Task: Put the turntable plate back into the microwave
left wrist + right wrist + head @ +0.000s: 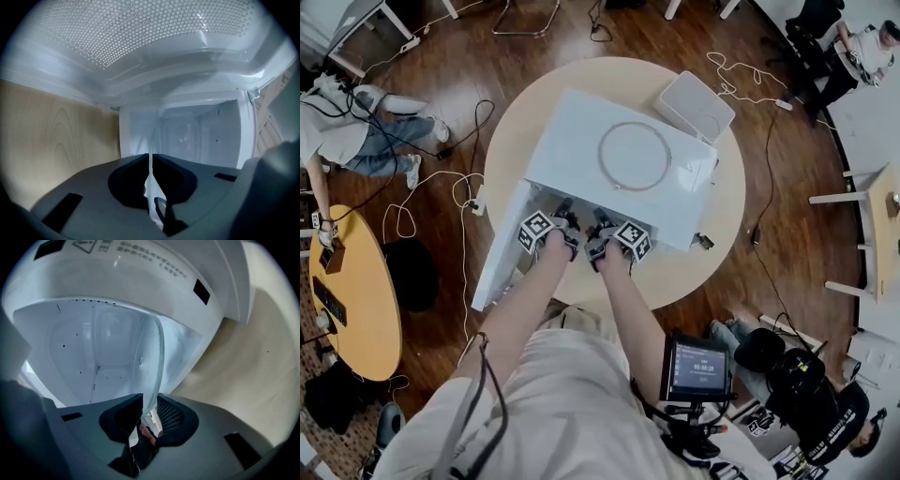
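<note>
The white microwave [581, 141] stands on a round pale table [717, 220] with its door [500, 251] swung open to the left. Both grippers reach into its mouth. The clear glass turntable plate [156, 352] stands on edge inside the cavity. My left gripper [150, 158] is shut on the plate's thin rim [150, 161]. The plate's rim also passes between the jaws of my right gripper [149, 403], and a gap shows beside its right pad. In the head view the left gripper [565, 228] and right gripper [600, 228] sit side by side; the plate is hidden there.
A thin ring [601, 157] lies on the microwave's top. A flat white box [694, 105] sits at the table's far right. Cables [464, 178] trail over the wooden floor. A second round table [356, 291] stands left, a small monitor [698, 367] near right. People sit around.
</note>
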A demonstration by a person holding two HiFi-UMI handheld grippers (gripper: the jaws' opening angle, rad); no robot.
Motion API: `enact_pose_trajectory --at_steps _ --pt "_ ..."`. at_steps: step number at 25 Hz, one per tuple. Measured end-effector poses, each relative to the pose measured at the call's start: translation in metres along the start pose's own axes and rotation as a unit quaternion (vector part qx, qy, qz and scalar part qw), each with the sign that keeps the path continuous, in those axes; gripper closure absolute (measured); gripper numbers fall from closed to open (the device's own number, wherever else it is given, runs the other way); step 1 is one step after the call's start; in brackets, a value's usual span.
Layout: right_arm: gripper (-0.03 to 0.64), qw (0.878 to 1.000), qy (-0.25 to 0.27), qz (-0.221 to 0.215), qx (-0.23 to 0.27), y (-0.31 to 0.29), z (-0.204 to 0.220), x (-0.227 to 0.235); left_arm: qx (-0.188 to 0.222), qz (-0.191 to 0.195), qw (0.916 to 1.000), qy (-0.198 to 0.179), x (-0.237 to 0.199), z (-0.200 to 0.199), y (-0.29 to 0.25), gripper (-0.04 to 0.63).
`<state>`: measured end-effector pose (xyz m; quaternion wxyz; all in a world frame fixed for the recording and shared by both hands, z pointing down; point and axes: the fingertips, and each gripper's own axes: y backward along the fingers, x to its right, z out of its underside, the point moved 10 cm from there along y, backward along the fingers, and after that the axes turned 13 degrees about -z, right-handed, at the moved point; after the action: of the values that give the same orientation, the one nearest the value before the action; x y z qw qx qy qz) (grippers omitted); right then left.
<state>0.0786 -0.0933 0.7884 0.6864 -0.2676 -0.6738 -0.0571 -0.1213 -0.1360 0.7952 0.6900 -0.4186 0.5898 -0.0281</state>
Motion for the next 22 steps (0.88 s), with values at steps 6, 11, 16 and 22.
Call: enact_pose_trajectory --at_steps 6,11,16,22 --pt "0.547 1.0 -0.004 0.003 0.027 0.016 0.002 -0.002 0.004 0.0 1.0 0.006 -0.002 -0.002 -0.001 0.563" --pt "0.547 1.0 -0.013 0.011 0.021 0.011 0.007 0.004 0.007 -0.001 1.0 0.007 -0.004 -0.002 -0.002 0.561" --pt "0.546 0.999 -0.021 0.011 0.022 0.004 0.009 0.008 -0.004 -0.002 1.0 0.003 -0.006 0.002 -0.004 0.563" --pt "0.548 0.999 -0.032 0.013 0.027 -0.009 0.006 0.018 -0.017 0.002 0.9999 0.002 -0.013 -0.001 -0.015 0.563"
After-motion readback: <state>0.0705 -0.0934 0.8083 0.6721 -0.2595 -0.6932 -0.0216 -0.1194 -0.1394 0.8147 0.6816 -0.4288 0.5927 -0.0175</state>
